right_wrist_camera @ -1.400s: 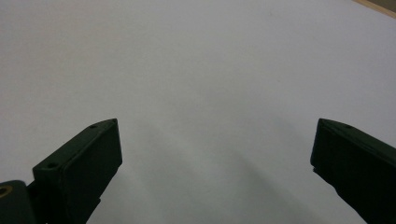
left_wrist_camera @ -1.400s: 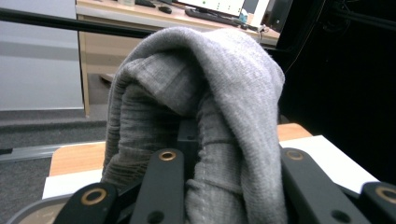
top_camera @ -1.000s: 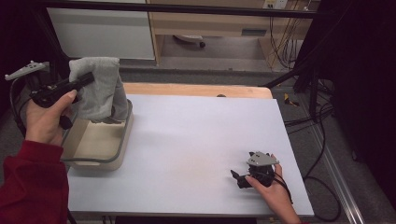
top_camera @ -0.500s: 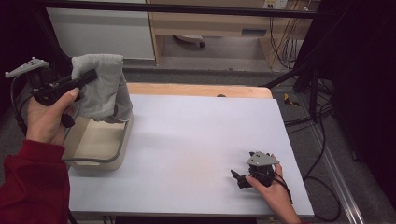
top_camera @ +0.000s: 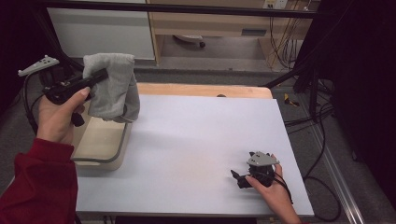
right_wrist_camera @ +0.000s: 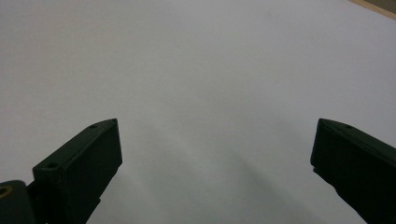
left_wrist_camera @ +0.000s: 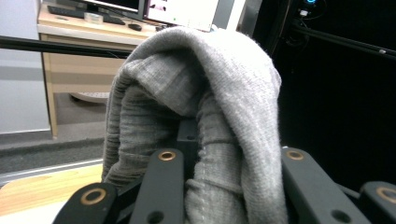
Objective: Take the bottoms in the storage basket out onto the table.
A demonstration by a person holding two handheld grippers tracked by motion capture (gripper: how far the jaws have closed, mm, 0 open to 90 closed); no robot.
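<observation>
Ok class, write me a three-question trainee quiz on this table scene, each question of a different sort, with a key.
1. True or false: the left gripper holds the grey cloth up in the air above the beige tub.
2. Multiple choice: the right gripper is A) shut on the cloth, B) open, low over the bare white table, C) inside the tub.
3. Fill in: in the left gripper view the cloth is draped over and between the two black ____.

Key: 1 true; 2 B; 3 jaws.
</observation>
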